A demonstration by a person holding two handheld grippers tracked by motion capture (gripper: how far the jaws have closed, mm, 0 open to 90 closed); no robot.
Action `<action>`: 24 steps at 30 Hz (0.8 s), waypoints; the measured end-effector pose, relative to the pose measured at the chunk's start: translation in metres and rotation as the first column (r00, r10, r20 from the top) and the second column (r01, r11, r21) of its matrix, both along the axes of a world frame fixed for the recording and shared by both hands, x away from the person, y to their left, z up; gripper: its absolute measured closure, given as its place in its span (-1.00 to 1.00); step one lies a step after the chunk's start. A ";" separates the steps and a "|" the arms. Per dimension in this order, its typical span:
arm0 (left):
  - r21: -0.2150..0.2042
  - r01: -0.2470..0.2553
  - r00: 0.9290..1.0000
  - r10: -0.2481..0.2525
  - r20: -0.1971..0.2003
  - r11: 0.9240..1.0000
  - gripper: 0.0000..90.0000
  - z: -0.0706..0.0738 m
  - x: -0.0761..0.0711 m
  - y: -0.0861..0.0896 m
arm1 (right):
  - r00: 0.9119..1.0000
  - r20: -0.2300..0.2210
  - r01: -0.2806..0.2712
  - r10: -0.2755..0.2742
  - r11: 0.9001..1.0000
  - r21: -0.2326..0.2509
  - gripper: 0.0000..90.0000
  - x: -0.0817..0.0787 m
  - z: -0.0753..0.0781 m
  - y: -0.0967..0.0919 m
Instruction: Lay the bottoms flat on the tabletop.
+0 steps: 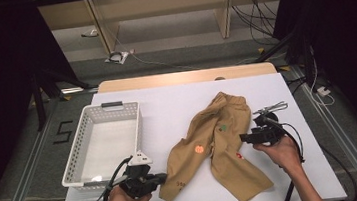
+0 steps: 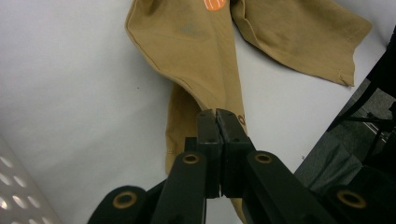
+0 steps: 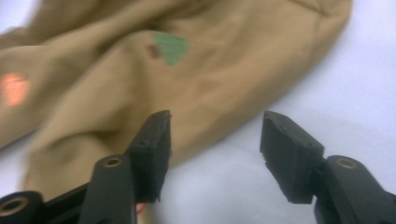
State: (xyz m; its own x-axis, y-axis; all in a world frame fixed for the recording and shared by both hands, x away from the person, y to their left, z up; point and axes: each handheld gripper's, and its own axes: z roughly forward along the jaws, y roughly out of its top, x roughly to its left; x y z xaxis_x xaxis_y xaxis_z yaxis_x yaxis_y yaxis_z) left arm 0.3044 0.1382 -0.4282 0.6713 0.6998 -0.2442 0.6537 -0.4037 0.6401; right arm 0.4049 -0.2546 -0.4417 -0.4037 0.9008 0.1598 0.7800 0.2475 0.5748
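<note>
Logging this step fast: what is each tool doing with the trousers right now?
Left tool: shut, at the cuff of one leg of the trousers; whether it pinches the cloth cannot be told.
Right tool: open, holding nothing, beside the trousers.

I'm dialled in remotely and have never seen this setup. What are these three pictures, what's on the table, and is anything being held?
There is no robot arm here: a person holds a hand-operated two-jaw gripper in each hand. The high view looks down on the white table from above the person's side. The other two pictures come from cameras riding on each gripper, looking along its black jaws.

On the table lie tan trousers with small coloured patches, and to their left a white slotted basket.

The left gripper is shut at the cuff of one trouser leg; the jaws meet over the fabric's edge, but I cannot tell whether cloth is actually pinched between them. The right gripper stands open beside the trousers' edge, with nothing between its jaws.
</note>
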 end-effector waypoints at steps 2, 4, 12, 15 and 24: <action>-0.002 0.000 1.000 0.000 0.000 1.000 0.96 0.000 0.000 0.000 | 0.999 -0.023 0.032 -0.032 0.999 -0.001 -0.10 0.011 -0.008 -0.001; -0.001 -0.001 1.000 0.001 0.000 1.000 0.96 0.000 0.000 0.000 | 0.998 -0.036 0.044 -0.043 0.999 0.023 -0.12 0.018 -0.012 0.000; -0.001 0.001 1.000 -0.001 -0.002 1.000 0.96 -0.001 0.000 0.001 | 0.994 -0.079 0.068 -0.070 0.997 -0.028 0.36 0.040 -0.026 0.011; -0.001 0.001 1.000 -0.001 -0.001 1.000 0.96 -0.001 0.000 0.001 | 0.996 -0.064 0.058 -0.060 0.998 -0.038 0.72 0.044 -0.027 0.012; -0.019 -0.015 1.000 0.015 0.009 1.000 0.95 0.000 0.001 0.002 | 0.991 0.044 0.124 -0.122 0.992 -0.038 0.88 0.063 -0.001 0.006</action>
